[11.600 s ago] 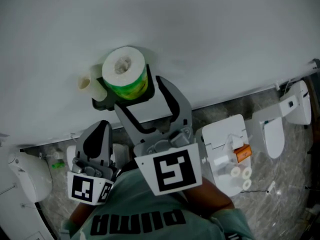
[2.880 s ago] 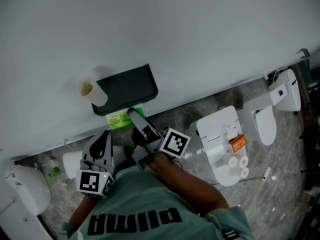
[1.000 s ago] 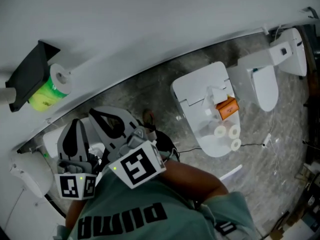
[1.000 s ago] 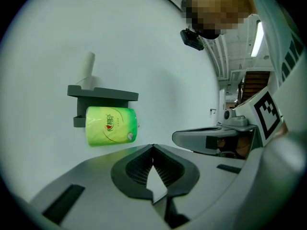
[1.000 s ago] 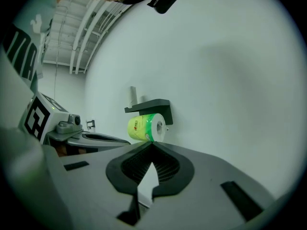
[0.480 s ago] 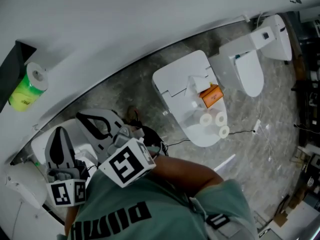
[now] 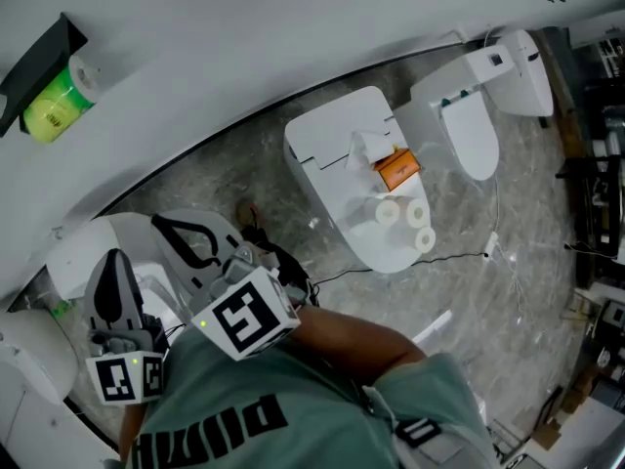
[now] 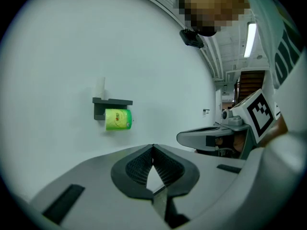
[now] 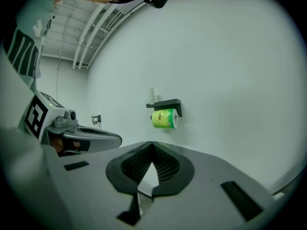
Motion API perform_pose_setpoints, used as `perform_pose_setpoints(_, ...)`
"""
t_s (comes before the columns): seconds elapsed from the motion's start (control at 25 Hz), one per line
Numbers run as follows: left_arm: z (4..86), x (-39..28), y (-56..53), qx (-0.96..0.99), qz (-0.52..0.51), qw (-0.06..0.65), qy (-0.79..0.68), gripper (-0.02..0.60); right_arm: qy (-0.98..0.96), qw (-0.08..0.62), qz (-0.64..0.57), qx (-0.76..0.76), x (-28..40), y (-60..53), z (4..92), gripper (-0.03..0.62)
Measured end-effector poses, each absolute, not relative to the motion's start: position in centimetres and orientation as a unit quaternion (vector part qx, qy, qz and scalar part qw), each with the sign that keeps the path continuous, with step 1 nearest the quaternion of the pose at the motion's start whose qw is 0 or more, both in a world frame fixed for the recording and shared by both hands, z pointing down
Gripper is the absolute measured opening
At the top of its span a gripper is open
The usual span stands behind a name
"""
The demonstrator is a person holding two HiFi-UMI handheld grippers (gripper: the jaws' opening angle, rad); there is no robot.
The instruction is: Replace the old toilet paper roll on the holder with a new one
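Your left gripper (image 8: 153,148) and right gripper (image 9: 152,145), jaws pressed together on nothing, face the holder (image 9: 166,103) from well apart. Its green roll (image 9: 164,118) lies level along the wall.

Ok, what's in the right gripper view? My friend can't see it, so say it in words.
A green roll hangs under a black holder on a white wall. In front, the right gripper is shut and empty, and the left gripper pokes in from the left side.

White toilet (image 7: 327,130) on grey marbled floor (image 7: 508,291); orange box (image 7: 397,170) on it (tilted); second toilet (image 7: 469,130) just beside.
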State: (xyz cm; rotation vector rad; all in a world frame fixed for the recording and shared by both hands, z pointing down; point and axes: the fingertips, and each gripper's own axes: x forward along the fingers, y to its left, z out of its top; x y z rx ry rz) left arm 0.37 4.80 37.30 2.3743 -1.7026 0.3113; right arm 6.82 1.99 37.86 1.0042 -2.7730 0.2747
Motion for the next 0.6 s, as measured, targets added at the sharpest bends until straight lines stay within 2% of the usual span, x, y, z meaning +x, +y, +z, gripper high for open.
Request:
perform_pose_setpoints(0.24, 36.4, 0.1, 11.8, 0.808, 0.102, 0.082, -0.574, 0.005, -0.924, 0.064, 0.089, 0.365, 7.1, 7.9, 36.3, 0.005)
perform_pose_setpoints(0.6, 34.0, 0.6, 20.2, 0.822, 0.05, 0.062, -0.564, 0.005, -0.909, 0.068, 0.039, 0.41, 9.3, 15.8, 33.2, 0.005)
